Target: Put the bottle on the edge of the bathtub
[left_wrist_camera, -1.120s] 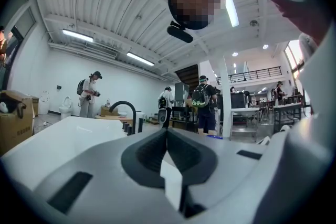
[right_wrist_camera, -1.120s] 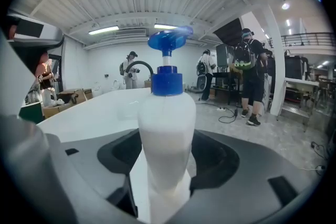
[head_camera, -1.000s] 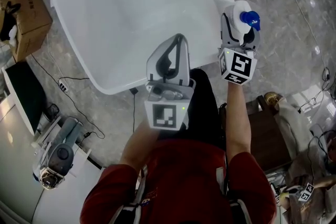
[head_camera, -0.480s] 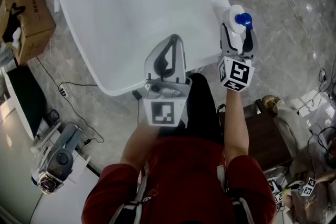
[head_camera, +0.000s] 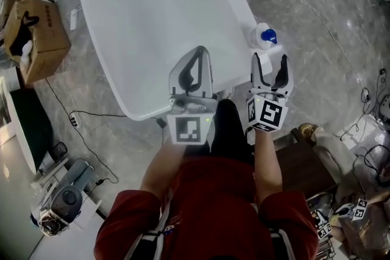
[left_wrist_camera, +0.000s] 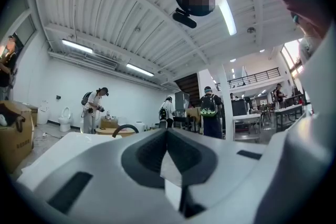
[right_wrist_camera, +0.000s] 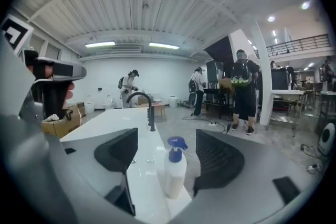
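Right hand-held gripper (head_camera: 271, 62): jaws have just been opening and now stand at full spread, nothing gripped. In the right gripper view the bottle (right_wrist_camera: 175, 169) shows through the gap, but neither pad touches it. Head view puts it past the tips, apart.

A sec ago the bottle sat between those jaws over the tub's right rim. Now it stands alone, upright, blue pump top up, on the right edge of the bathtub (head_camera: 152, 27). It's abt midway along, well short of the faucet (right_wrist_camera: 150, 110) at the far end. The gripper has backed off toward the person since then and the bottle didn't follow, so the release looks clean.

Left hand-held gripper (head_camera: 203, 50): jaws together, empty, over the near end of the tub, same as before rel. to the body. No part in the placing.

Meaning for the task: the bottle is on the edge w/o support, so placement looks done. Only risk I'd judge is that the rim is narrow and the bottle seems close to its outer side. A knock on withdrawal could tip it to the floor, tho the gripper is already clear.

Cardboard box (head_camera: 36, 33) on the floor left of the tub and people in the bg are not relevant.
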`<state>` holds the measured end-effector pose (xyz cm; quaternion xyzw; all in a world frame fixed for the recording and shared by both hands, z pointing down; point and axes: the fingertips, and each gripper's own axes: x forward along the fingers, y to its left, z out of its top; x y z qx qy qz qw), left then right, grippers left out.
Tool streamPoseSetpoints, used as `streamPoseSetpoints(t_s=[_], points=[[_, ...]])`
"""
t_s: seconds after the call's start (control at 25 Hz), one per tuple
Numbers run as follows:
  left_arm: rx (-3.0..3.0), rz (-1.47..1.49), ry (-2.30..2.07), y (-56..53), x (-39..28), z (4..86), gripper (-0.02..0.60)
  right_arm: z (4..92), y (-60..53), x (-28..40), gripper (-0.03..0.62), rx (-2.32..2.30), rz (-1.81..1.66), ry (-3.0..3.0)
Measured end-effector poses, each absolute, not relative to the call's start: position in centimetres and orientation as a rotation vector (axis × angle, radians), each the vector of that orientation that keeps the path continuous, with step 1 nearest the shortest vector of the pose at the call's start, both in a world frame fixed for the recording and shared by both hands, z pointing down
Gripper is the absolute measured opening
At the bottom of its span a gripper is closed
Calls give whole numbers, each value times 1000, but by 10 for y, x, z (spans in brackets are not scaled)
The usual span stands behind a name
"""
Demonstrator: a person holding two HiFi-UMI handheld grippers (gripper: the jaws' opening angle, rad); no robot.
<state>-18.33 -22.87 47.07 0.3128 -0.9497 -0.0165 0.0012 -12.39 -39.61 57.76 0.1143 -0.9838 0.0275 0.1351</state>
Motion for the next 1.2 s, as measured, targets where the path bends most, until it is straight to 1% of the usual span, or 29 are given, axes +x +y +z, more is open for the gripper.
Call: streamPoseSetpoints(t_s=[0.24,0.36,0.6,1.04,1.2], points=[[980,-62,-3012,-214,-180,435,17,505,-382,-119,337,323,64,-2958],[987,-33,-3003,-205,-179,422,17,469,-370,-121,336,297,14,-3006],[1047,-93,-3044,-196,-175,378,17,400,-348,-120,336,263,-94,-3120],[1118,-80,-3021,-180,-178,330,17,319,-306,-120,336,223,-170,-3212],[1164,-34,-3034,-176,-181,309,17,296,-297,-122,336,233,-200,-3229]])
